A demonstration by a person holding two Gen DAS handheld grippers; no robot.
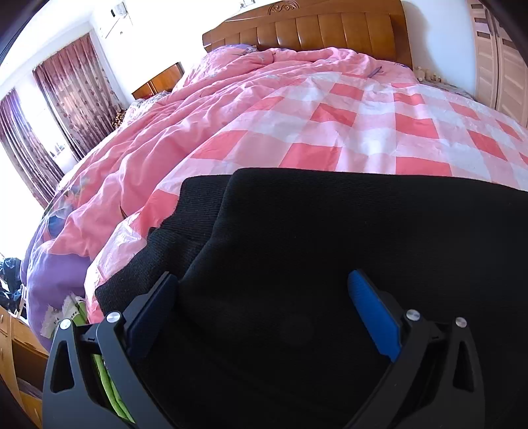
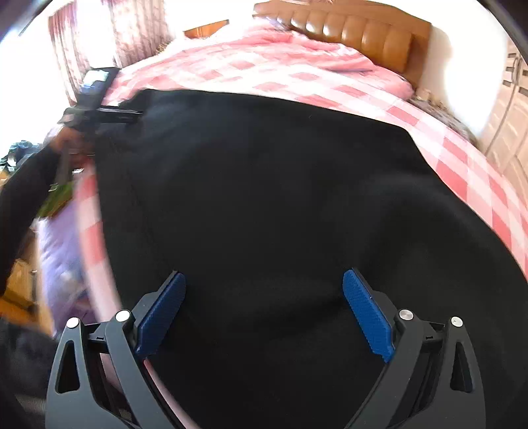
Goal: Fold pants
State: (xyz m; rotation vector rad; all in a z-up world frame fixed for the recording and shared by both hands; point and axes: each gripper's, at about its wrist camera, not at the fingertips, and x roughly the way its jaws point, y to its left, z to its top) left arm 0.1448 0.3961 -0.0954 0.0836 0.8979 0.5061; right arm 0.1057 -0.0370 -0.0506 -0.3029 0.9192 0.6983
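Note:
Black pants [image 1: 330, 231] lie on the pink checked bed sheet [image 1: 330, 132]. An upper layer is folded over a ribbed black band [image 1: 194, 211] at their left edge. My left gripper [image 1: 263, 275] hovers over the pants near that edge, open, blue pads wide apart with only cloth below them. In the right wrist view the pants [image 2: 264, 181] fill the middle, and my right gripper [image 2: 264, 274] is open above them, holding nothing. The left gripper [image 2: 133, 114] shows there too, at the pants' far left corner, held by a hand in a dark sleeve [image 2: 19, 198].
A bunched pink quilt [image 1: 198, 115] covers the bed's far left, before the wooden headboard [image 1: 330, 29]. Curtains [image 1: 72, 92] and a bright window stand at the left, a wardrobe [image 1: 501, 66] at the right. A purple bed side [image 1: 49, 264] and wooden furniture [image 1: 23, 356] lie lower left.

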